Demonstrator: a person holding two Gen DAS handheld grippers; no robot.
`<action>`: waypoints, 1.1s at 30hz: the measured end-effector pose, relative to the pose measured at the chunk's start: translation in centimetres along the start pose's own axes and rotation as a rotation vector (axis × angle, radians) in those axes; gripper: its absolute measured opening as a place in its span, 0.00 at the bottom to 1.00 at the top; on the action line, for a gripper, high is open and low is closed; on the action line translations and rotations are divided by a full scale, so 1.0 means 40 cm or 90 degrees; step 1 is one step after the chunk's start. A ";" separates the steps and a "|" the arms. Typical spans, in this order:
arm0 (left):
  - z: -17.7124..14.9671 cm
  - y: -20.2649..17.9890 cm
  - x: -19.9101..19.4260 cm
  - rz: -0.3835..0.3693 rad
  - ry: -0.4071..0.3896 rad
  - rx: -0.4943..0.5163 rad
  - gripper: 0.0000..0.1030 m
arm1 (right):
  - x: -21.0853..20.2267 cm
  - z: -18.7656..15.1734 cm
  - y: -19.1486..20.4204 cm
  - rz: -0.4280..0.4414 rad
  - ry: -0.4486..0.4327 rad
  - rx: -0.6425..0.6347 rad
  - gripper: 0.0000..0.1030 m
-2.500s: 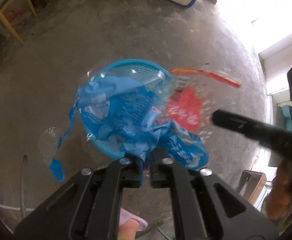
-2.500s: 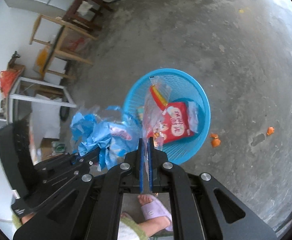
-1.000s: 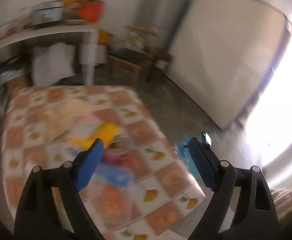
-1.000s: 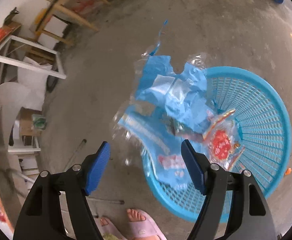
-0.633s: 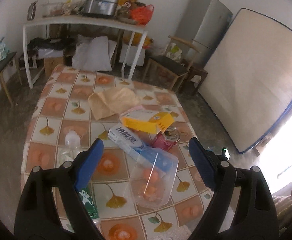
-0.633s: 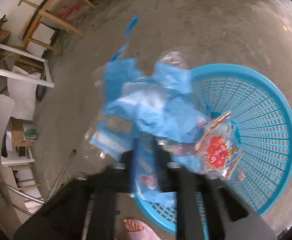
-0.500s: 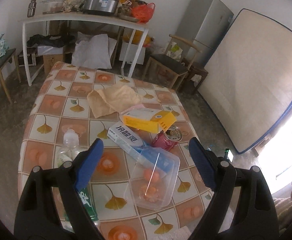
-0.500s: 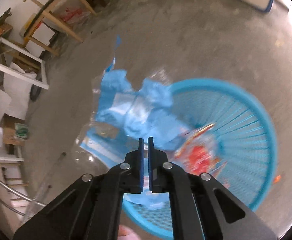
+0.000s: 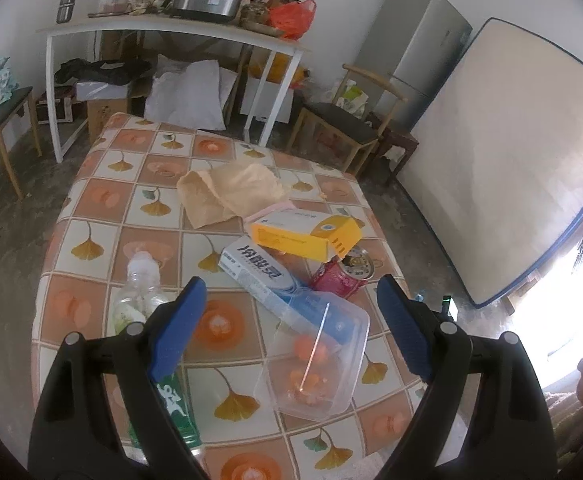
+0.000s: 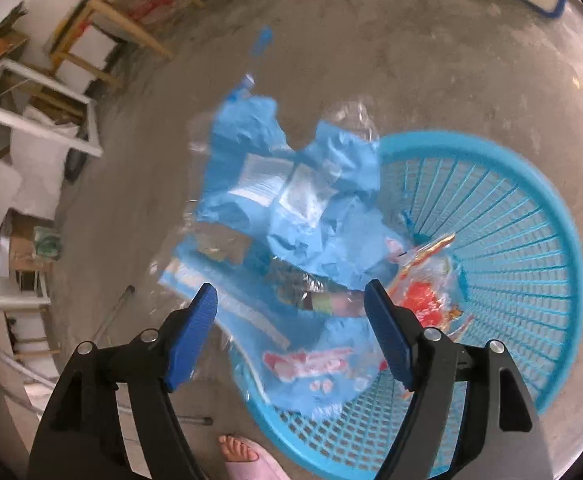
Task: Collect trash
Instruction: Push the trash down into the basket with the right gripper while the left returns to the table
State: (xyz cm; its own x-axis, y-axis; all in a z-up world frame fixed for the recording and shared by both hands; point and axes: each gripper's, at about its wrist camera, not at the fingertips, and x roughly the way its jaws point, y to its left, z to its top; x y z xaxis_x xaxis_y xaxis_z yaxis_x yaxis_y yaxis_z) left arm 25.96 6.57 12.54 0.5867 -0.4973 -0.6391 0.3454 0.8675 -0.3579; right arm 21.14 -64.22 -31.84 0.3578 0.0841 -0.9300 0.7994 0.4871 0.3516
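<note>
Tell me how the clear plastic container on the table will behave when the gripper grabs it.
The clear plastic container looks thin-walled, so it will probably flex under the pads. Holding only a skewer-like stick and orange bits, it is likely light. One end rests on the toothpaste box, so a push may slide or tip it.

In your right wrist view a blue plastic basket (image 10: 531,264) with slotted walls stands on the floor at the right of the frame. A crumpled blue plastic wrapper (image 10: 291,200) lies over its left rim, half outside, spreading to the centre of the frame. A small red and clear snack bag (image 10: 427,288) rests inside the basket, at centre right. In your left wrist view, the trash lies on the table: a clear plastic container (image 9: 315,364) at lower centre, a blue and white toothpaste box (image 9: 263,276) just above it, a yellow box (image 9: 303,232) on top of that box, a red can (image 9: 343,276) to the right, a beige paper bag (image 9: 227,192) at the centre, and a clear bottle (image 9: 139,296) at the left.
</note>
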 end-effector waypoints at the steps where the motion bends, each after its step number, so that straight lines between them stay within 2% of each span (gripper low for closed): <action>1: -0.001 0.005 -0.001 0.004 0.000 -0.003 0.80 | 0.017 0.000 -0.014 0.011 0.005 0.024 0.60; 3: -0.003 0.011 -0.004 0.010 0.000 -0.005 0.80 | 0.038 -0.004 -0.043 0.047 0.016 0.070 0.23; 5: -0.004 0.019 -0.005 0.017 0.000 -0.008 0.80 | 0.049 -0.014 -0.074 0.082 0.019 0.108 0.05; 8: -0.001 0.031 0.000 0.021 0.000 -0.015 0.80 | 0.018 -0.028 -0.104 0.067 -0.018 0.107 0.03; 10: 0.001 0.038 0.006 0.019 0.000 -0.019 0.80 | -0.018 -0.036 -0.122 0.032 -0.049 0.096 0.03; 13: 0.000 0.042 0.018 0.015 0.005 -0.020 0.80 | -0.047 -0.044 -0.134 -0.099 -0.073 0.041 0.03; 15: -0.002 0.044 0.024 0.013 0.008 -0.018 0.80 | -0.028 -0.048 -0.143 -0.176 -0.049 0.006 0.03; 17: -0.005 0.049 0.027 0.013 0.010 -0.020 0.80 | 0.004 -0.054 -0.138 -0.282 -0.024 -0.043 0.03; 19: -0.009 0.055 0.029 0.010 0.013 -0.026 0.80 | 0.044 -0.062 -0.128 -0.337 0.024 -0.079 0.03; 20: -0.010 0.059 0.029 0.010 0.015 -0.027 0.80 | 0.055 -0.066 -0.122 -0.352 0.042 -0.088 0.05; 22: -0.014 0.064 0.023 0.011 0.014 -0.031 0.80 | 0.062 -0.074 -0.108 -0.375 0.061 -0.109 0.14; 24: -0.018 0.069 0.013 0.007 0.011 -0.033 0.80 | 0.048 -0.080 -0.098 -0.395 0.063 -0.130 0.44; 27: -0.023 0.071 0.004 0.005 0.006 -0.031 0.80 | 0.007 -0.104 -0.107 -0.427 0.056 -0.148 0.46; 29: -0.029 0.075 -0.008 0.002 -0.001 -0.030 0.80 | -0.023 -0.112 -0.121 -0.413 0.058 -0.140 0.46; 33: -0.045 0.086 -0.029 -0.009 -0.009 -0.034 0.80 | -0.118 -0.135 -0.149 -0.369 0.027 -0.108 0.46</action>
State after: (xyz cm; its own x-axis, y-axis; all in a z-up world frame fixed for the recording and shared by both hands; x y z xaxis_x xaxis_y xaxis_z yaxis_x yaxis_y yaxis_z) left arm 25.15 10.15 10.85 0.5919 -0.5095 -0.6245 0.3146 0.8594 -0.4030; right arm 12.08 -62.84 -30.13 -0.1347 -0.2037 -0.9697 0.7688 0.5959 -0.2320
